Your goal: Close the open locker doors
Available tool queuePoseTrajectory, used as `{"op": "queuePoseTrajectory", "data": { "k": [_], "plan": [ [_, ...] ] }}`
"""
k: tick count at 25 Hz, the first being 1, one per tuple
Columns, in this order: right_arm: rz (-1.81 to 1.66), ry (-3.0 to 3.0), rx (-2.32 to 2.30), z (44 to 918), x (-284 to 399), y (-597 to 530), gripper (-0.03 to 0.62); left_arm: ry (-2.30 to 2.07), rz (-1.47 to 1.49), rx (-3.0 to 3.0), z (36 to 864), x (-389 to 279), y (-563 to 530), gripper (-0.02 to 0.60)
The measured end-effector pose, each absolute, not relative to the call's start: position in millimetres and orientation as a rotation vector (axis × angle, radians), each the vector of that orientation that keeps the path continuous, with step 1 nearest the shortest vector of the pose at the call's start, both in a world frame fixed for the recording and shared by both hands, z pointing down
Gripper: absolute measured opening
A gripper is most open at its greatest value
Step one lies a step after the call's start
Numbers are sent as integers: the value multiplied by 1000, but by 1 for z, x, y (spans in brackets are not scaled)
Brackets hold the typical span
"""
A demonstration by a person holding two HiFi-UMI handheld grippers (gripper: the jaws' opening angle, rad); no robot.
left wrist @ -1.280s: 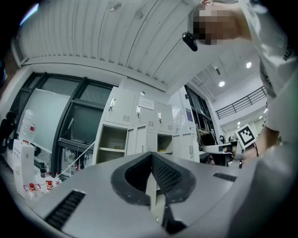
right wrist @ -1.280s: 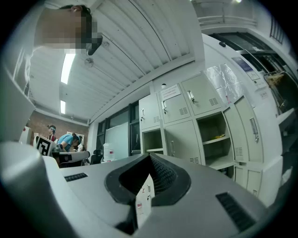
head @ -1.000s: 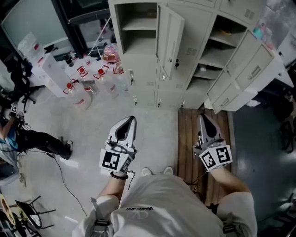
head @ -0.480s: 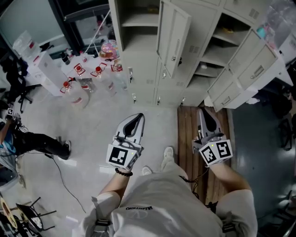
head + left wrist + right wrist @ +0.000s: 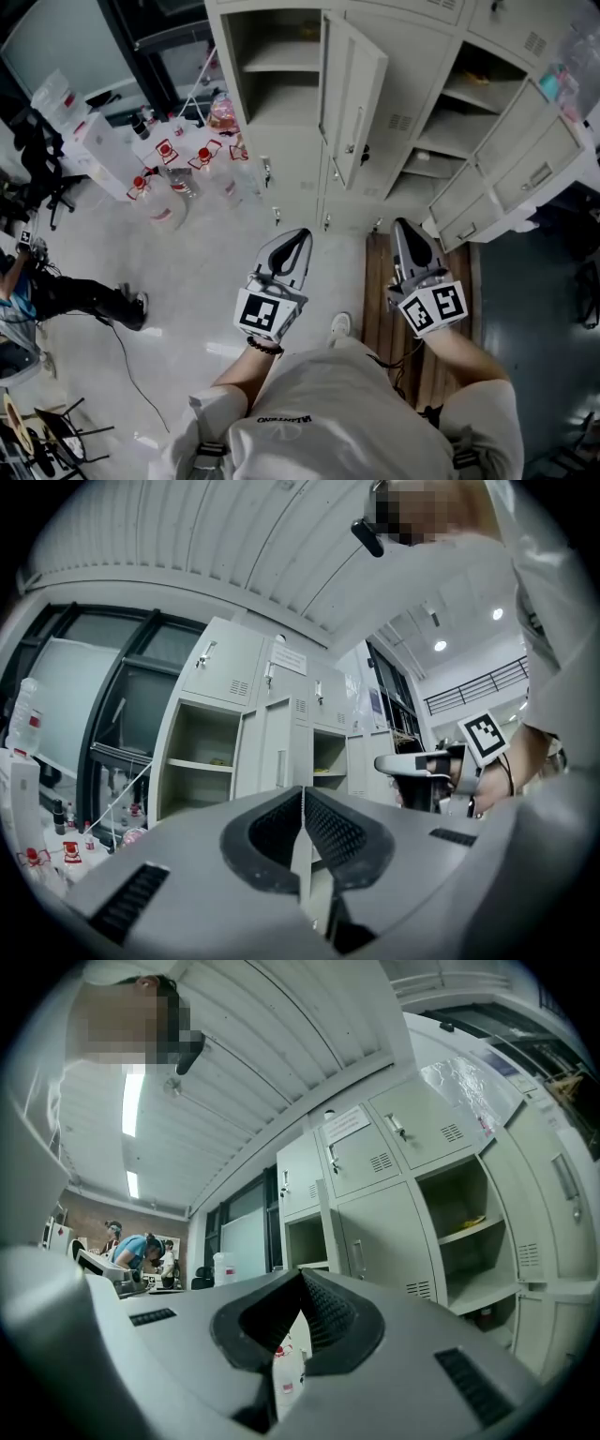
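Grey metal lockers [image 5: 412, 56] fill the top of the head view. The middle door [image 5: 354, 98] stands ajar, edge toward me, beside an open shelved compartment [image 5: 267, 66]. Further right a second compartment [image 5: 464, 108] is open, its door [image 5: 525, 173] swung out to the right. My left gripper [image 5: 302, 232] is shut and empty, pointing at the base of the lockers, clear of them. My right gripper [image 5: 401, 223] is also shut and empty, a short way in front of the right compartment. The left gripper view shows shut jaws [image 5: 302, 791] before the ajar door [image 5: 279, 761]. The right gripper view shows shut jaws [image 5: 302, 1275] below the door [image 5: 380, 1232].
Several water bottles with red labels [image 5: 164, 183] stand on the floor left of the lockers. A wooden pallet [image 5: 380, 281] lies under my right gripper. A seated person's legs [image 5: 75, 291] and a cable [image 5: 131, 366] are at the left. My shoe [image 5: 339, 324] is near the pallet.
The view has moved closer to the lockers. Both grippers have advanced toward them, the left one also shifting right. Both stay shut.
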State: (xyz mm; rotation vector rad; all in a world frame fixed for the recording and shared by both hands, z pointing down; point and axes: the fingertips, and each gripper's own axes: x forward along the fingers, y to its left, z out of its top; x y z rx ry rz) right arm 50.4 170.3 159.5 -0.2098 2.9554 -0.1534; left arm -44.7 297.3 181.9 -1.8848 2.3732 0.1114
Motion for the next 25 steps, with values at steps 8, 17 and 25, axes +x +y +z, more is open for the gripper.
{"op": "queuePoseTrajectory", "data": {
  "k": [8, 17, 25],
  "plan": [
    [-176, 2977, -70, 166, 3, 103, 11, 2447, 7, -1851, 201, -68, 206, 3],
    [-230, 2992, 51, 179, -39, 61, 11, 2563, -100, -1766, 220, -89, 140, 3],
    [-224, 3030, 80, 191, -76, 58, 14, 2579, -133, -1815, 242, -115, 103, 66]
  ]
}}
